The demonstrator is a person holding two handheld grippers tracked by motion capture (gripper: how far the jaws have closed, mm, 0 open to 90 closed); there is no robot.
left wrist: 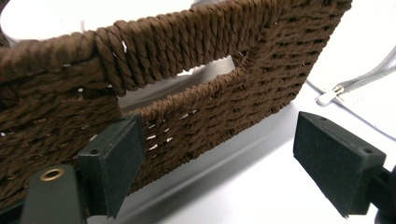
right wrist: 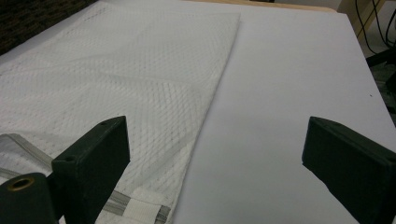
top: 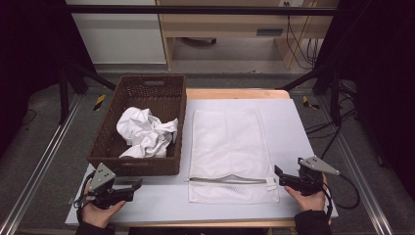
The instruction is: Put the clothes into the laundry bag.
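Observation:
A brown woven basket (top: pixel 110 147) stands at the table's left and holds a crumpled white cloth (top: pixel 144 133). Beside it, to the right, a white mesh laundry bag (top: pixel 229 147) lies flat, its grey zipper (top: pixel 227 180) shut near the front edge. My left gripper (top: pixel 137 185) rests open at the front left, close to the basket's near wall (left wrist: pixel 196 98), nothing between its jaws. My right gripper (top: pixel 280 176) is open at the front right, just off the bag's corner (right wrist: pixel 154 196), its jaws empty.
The white table top (top: pixel 288 122) has bare room right of the bag and along the front edge. Behind the table are a wooden shelf unit (top: pixel 225 24), cables (top: pixel 298 44) and dark frame legs.

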